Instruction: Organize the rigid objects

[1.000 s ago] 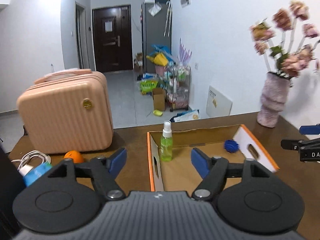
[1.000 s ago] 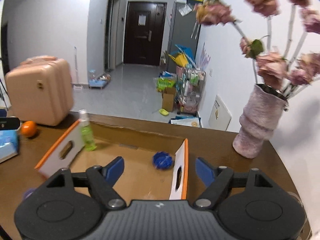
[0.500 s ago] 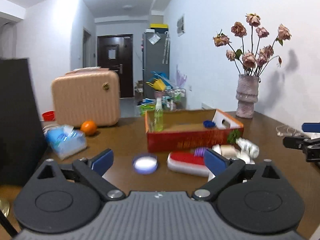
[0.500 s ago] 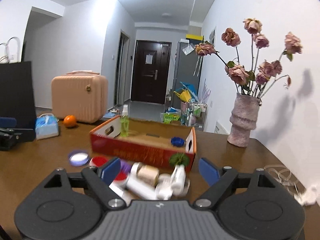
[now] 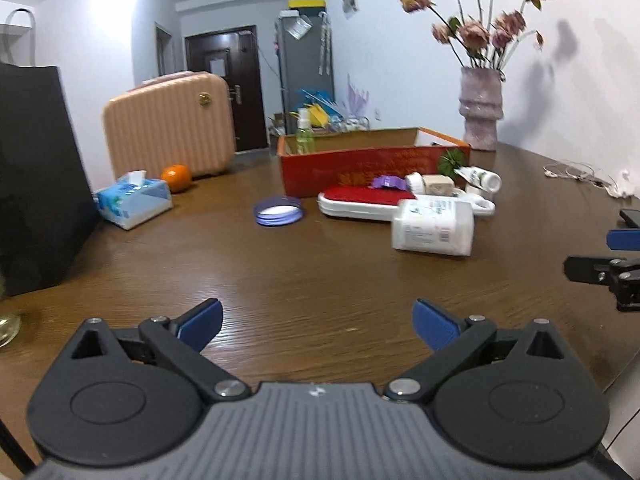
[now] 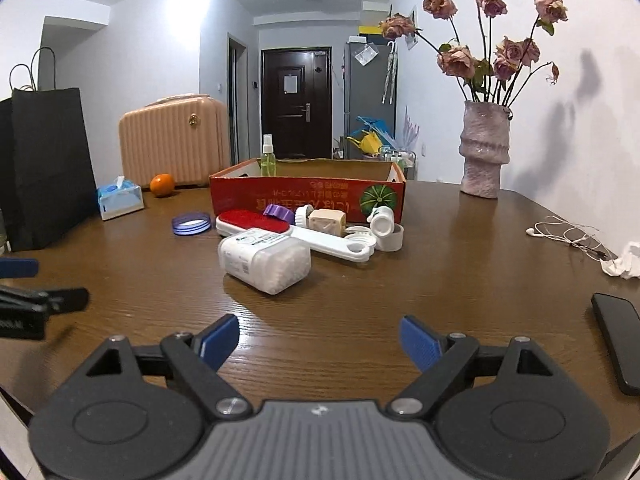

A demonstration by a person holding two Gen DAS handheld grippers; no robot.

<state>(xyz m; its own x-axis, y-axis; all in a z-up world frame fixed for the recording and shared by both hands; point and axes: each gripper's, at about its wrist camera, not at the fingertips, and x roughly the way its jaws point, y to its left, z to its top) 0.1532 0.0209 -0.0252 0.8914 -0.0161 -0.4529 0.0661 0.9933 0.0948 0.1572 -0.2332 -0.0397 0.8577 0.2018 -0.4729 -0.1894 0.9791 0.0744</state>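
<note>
A red cardboard box (image 5: 372,170) (image 6: 308,196) stands mid-table with a green spray bottle (image 5: 305,132) (image 6: 268,158) inside. In front of it lie a white cotton-swab container (image 5: 434,226) (image 6: 264,260), a red and white brush (image 5: 356,200) (image 6: 256,220), a purple lid ring (image 5: 279,211) (image 6: 191,223), a purple clip (image 6: 278,212), a beige block (image 6: 328,220) and small white bottles (image 6: 382,222). My left gripper (image 5: 316,322) is open and empty, low over the table's near side. My right gripper (image 6: 320,338) is open and empty too.
A pink suitcase (image 5: 170,126), an orange (image 5: 176,178), a tissue pack (image 5: 134,198) and a black bag (image 5: 36,176) stand at the left. A flower vase (image 6: 484,152) stands back right. Earphones (image 6: 568,234), crumpled tissue (image 6: 622,266) and a black phone (image 6: 618,344) lie right.
Both grippers have pulled back from above the box and dropped low over the table's near side. The loose objects in front of the box now show farther ahead.
</note>
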